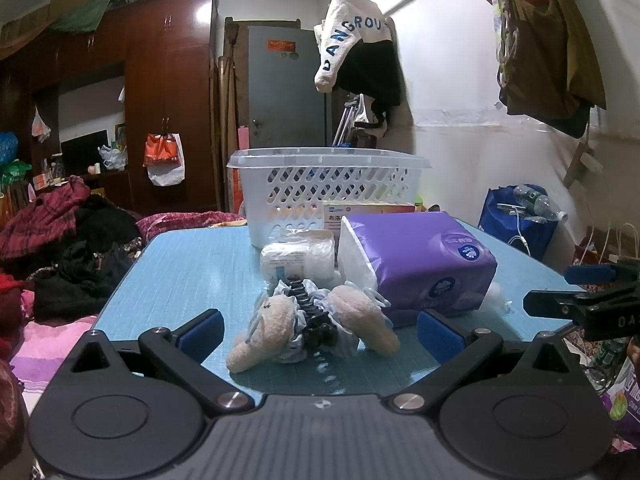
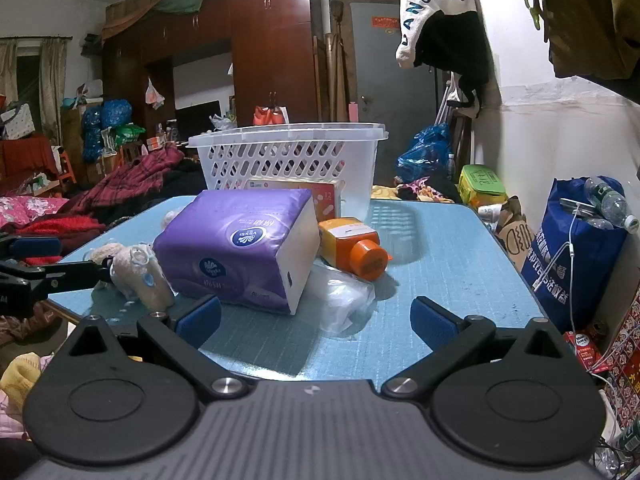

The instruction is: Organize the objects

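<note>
Left gripper (image 1: 318,330) is hovering over the table's (image 1: 192,272) near edge, jaws spread wide and empty, flanking a plush clip (image 1: 308,324): soft, light, best pinched across its dark middle. Right gripper (image 2: 316,320) is likewise gaping, holding nothing, facing a crinkly clear bag (image 2: 344,300), probably slippery. Behind is lying the tissue pack (image 2: 240,248), light and squashy, needing a grasp across its narrow end. The orange bottle (image 2: 352,246), rigid, is lying beside it. The basket (image 2: 288,160) is standing by the far edge.
</note>
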{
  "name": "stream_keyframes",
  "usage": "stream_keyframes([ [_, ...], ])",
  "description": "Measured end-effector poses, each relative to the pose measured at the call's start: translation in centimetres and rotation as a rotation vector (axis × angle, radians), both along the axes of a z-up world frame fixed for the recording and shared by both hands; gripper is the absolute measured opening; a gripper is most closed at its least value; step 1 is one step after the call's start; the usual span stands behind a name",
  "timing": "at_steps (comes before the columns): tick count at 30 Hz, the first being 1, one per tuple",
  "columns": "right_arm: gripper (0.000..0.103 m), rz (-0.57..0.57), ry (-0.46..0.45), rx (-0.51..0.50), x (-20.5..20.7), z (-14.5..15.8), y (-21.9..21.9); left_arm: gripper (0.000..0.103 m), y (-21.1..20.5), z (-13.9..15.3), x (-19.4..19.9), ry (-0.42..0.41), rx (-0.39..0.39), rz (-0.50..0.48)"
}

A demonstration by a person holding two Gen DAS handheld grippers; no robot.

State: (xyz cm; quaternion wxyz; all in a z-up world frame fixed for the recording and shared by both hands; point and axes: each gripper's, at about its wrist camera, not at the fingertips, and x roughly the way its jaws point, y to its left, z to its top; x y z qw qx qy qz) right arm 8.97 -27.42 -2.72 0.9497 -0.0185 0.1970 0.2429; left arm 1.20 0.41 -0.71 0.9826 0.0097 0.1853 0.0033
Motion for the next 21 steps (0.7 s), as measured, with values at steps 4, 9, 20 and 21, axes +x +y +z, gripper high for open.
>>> stream_keyframes([
  [4,0.103,0.002,0.000,-0.003,-0.01,-0.10,0.06,0.103,-0.02,-0.07,0.16,0.003,-0.002,-0.001],
  [9,0.103,0.003,0.001,-0.002,-0.01,-0.10,0.08,0.103,-0.03,-0.13,0.29,0.007,-0.009,-0.009],
  [20,0.103,0.009,0.003,-0.008,-0.02,-0.17,0.19,0.103,-0.02,-0.21,0.40,0.005,-0.010,-0.010],
  [21,0.103,0.009,0.003,-0.008,-0.02,-0.17,0.19,0.103,-0.02,-0.23,0.44,0.005,-0.011,-0.012],
])
